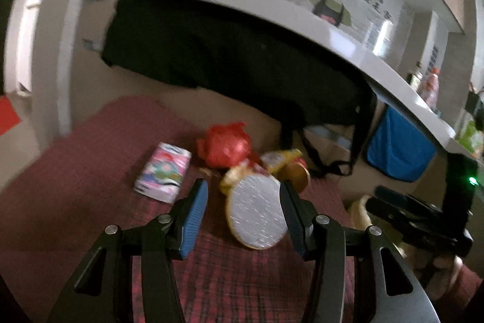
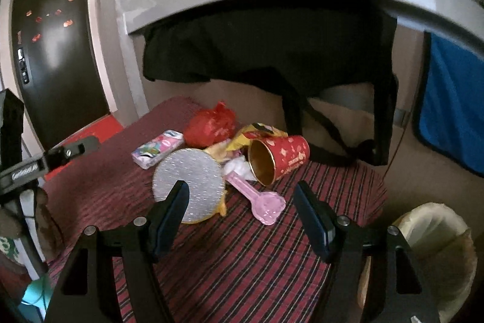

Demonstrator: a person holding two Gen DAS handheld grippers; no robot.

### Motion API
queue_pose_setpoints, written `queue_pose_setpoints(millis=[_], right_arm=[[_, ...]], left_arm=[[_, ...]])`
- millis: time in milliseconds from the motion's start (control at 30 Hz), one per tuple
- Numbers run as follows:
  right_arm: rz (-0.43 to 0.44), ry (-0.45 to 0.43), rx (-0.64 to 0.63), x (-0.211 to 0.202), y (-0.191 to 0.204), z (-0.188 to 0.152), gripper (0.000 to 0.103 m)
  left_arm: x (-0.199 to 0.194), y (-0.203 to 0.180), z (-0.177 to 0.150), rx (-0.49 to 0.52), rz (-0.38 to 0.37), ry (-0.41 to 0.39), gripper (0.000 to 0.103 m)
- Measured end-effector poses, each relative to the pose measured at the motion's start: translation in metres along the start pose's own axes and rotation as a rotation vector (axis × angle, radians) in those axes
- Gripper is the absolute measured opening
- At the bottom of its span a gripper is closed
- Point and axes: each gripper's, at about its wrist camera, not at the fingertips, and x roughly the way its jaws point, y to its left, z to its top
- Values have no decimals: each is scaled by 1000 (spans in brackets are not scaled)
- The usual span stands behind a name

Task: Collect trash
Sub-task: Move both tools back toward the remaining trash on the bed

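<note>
Trash lies on a red plaid cloth [image 2: 242, 262]: a silver foil disc [image 1: 257, 211] [image 2: 189, 180], a red paper cup [image 2: 278, 161] on its side, a pink plastic spoon [image 2: 257, 200], a red plastic bag [image 1: 225, 146] [image 2: 210, 126], a tissue pack [image 1: 165, 171] [image 2: 158, 149] and yellow wrappers [image 2: 257, 132]. My left gripper [image 1: 243, 199] is open, its fingers on either side of the disc, just above it. My right gripper [image 2: 242, 202] is open, above the spoon, in front of the cup. A lined waste bin [image 2: 435, 256] stands at the right.
A white counter [image 1: 348, 44] overhangs the back, with a black cloth bag [image 2: 272, 50] and a blue cloth [image 2: 453, 111] hanging under it. A dark door [image 2: 54, 50] is at the left. The right gripper shows in the left wrist view [image 1: 417, 214].
</note>
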Motion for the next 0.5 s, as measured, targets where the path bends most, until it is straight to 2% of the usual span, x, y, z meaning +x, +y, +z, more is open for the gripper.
queue_pose_setpoints(millis=[33, 133, 367, 500], right_arm=[[7, 6, 12, 4, -3, -1, 69], [15, 11, 44, 13, -13, -7, 69], [37, 55, 86, 30, -29, -29, 69], [68, 62, 115, 28, -37, -40, 69]], left_arm=[[10, 1, -2, -3, -32, 23, 51], [35, 0, -4, -8, -69, 72, 51], [91, 12, -12, -98, -56, 175, 51], [109, 19, -17, -139, -10, 209, 53]])
